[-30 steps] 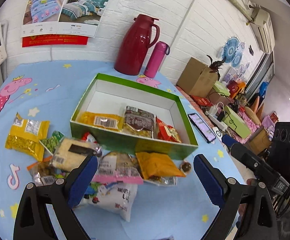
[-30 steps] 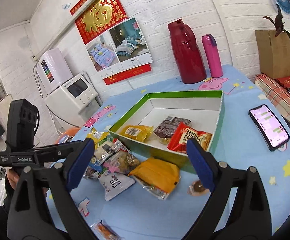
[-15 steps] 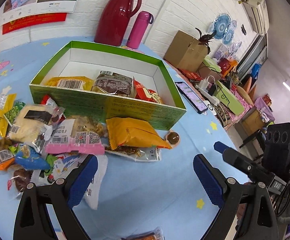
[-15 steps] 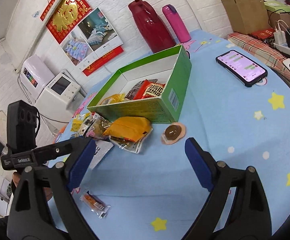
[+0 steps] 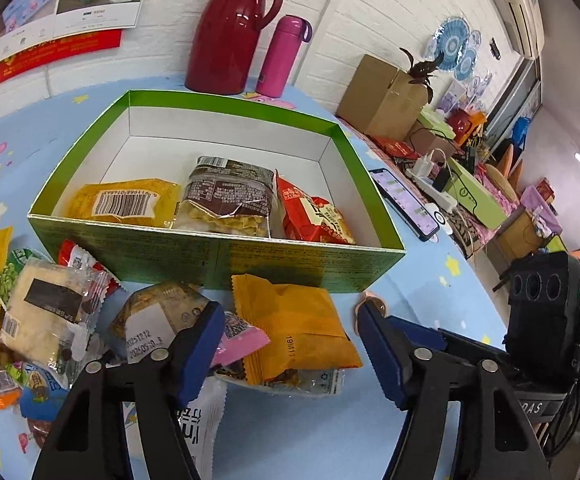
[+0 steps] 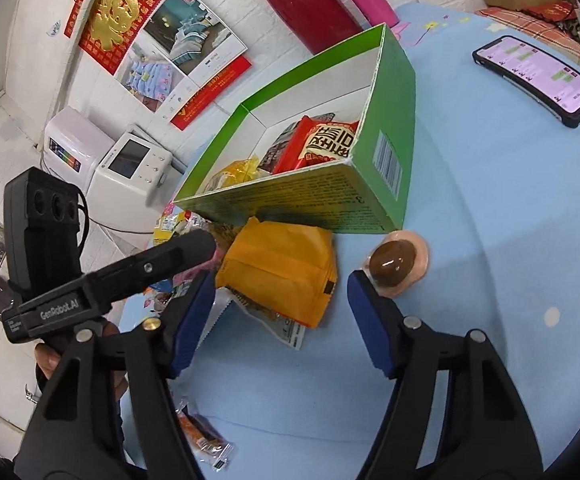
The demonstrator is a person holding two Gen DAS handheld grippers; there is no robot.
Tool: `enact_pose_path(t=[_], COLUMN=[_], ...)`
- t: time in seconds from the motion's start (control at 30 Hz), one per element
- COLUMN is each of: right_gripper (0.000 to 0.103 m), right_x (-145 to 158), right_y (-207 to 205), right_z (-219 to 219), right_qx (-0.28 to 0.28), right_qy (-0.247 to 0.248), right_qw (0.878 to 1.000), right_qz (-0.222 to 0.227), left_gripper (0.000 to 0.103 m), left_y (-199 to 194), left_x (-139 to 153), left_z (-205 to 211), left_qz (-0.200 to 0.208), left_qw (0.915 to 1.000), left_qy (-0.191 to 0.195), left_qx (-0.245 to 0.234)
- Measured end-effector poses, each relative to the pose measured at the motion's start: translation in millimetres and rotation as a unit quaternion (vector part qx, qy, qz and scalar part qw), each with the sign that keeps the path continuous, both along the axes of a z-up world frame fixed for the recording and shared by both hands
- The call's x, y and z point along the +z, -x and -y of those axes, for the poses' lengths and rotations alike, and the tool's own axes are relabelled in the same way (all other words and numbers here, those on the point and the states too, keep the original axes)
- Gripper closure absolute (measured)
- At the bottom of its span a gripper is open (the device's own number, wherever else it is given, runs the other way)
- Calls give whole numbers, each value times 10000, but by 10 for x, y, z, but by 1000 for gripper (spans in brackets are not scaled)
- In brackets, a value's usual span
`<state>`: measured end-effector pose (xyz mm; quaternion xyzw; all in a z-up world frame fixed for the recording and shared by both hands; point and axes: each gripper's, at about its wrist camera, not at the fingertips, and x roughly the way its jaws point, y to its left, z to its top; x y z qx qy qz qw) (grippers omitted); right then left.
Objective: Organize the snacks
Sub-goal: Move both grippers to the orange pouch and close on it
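Lining up grab on orange snack pack (image 5: pixel 294 328), lying just in front of green box (image 5: pixel 218 258). Left hand-held gripper (image 5: pixel 290 354) wide, empty, straddling pack. Right hand-held gripper (image 6: pixel 276 320) also wide, empty. Next: drop lower, pinch pack, lift over box wall.

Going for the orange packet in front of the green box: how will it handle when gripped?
The orange packet looks puffed, so probably light and squashy. Its glossy film may slip between the fingers. It lies on a clear wrapper, which may drag along.
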<state>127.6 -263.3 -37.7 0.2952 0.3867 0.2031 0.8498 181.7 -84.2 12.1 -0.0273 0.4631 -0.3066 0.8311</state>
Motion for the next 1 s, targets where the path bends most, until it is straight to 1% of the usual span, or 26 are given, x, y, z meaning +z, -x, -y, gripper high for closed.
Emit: enact_pose_path(t=[0.03,0.07,0.1,0.17,0.23,0.3,0.33,0.37,0.4,0.43,0.47,0.5,0.53,0.6,0.7,0.8,0.9,0.93,1.0], right_gripper=[33,34,37,44,62,69,69,69,69,69,69,66,56,41,41,40,34,34,34], right_x=[-22,-45,-65,-98,-101,-98,-96,-91,-77,-63,-48,-33,-18,9,14,14,-35,-33,-65], right_y=[-27,-45,-59,-55,-12,48,91,140,184,230,273,313,354,393,331,324,305,279,247], right_z=[-12,-24,-38,-66,-60,-22,-5,4,1,-6,-3,2,7,0,-12,-71,-120,-129,-111], right_qx=[-2,2,14,67,74,126,194,221,224,227,215,198,208,205,144,198,289,280,250], right_qy=[11,27,44,86,221,125,25,35,157,294,434,556,668,812,805,960,1059,1099,1107], right_qw=[10000,10000,9999,9998,9996,9997,9997,9996,9995,9993,9988,9982,9975,9965,9966,9951,9939,9935,9935], right_qz=[-52,-87,-114,-153,-160,-144,-147,-151,-139,-98,-63,-43,-11,82,61,158,94,71,12], left_gripper=[42,48,55,60,62,62,63,64,64,64,64,64,63,63,60,59,57,55,44], left_y=[-2,-2,4,18,42,94,134,157,202,244,295,335,367,385,299,170,60,31,-20], left_x=[-25,-53,-77,-114,-133,-125,-125,-140,-159,-168,-166,-152,-137,-113,-104,-147,-174,-177,-179], left_z=[19,41,57,74,79,85,92,101,108,115,107,83,48,-23,-76,-63,25,59,121], left_qz=[-25,-34,-45,-59,-95,-87,-184,-330,-454,-495,-478,-436,-405,-429,-403,-550,-519,-503,-499], left_qw=[10000,9999,9998,9996,9995,9993,9986,9977,9968,9964,9962,9966,9971,9975,9987,9982,9985,9986,9986], left_qy=[-44,-98,-136,-169,-143,-126,-33,47,60,44,39,41,51,133,111,207,173,157,148], left_qx=[-57,-116,-156,-201,-264,-354,-486,-597,-659,-690,-722,-696,-639,-550,-283,-148,-88,-85,-92])
